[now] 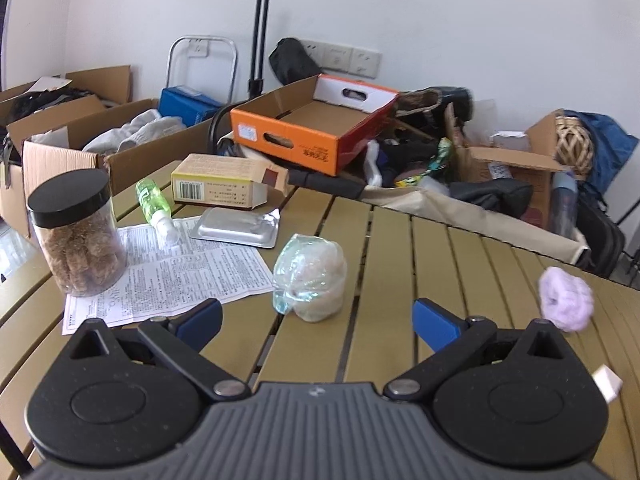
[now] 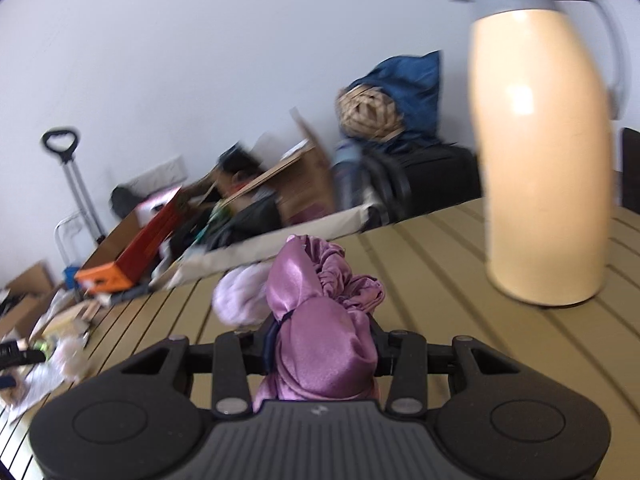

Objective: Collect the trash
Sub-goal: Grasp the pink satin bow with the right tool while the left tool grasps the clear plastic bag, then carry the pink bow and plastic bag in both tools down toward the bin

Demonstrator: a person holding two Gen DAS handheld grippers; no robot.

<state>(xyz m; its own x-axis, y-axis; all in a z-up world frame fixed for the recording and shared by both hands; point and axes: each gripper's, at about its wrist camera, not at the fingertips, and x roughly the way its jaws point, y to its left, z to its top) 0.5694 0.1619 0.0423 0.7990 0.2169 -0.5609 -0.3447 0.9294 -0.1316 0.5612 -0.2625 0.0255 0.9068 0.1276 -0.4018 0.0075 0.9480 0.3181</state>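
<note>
Early stage: right claw (image 2: 320,354) was clamped on a purple satin cloth (image 2: 320,344) over the table (image 2: 440,280), left claw (image 1: 318,322) was wide open and empty just short of the crumpled plastic wrap (image 1: 310,280); leaflet (image 1: 172,276), blister pack (image 1: 236,228) uncollected.
</note>
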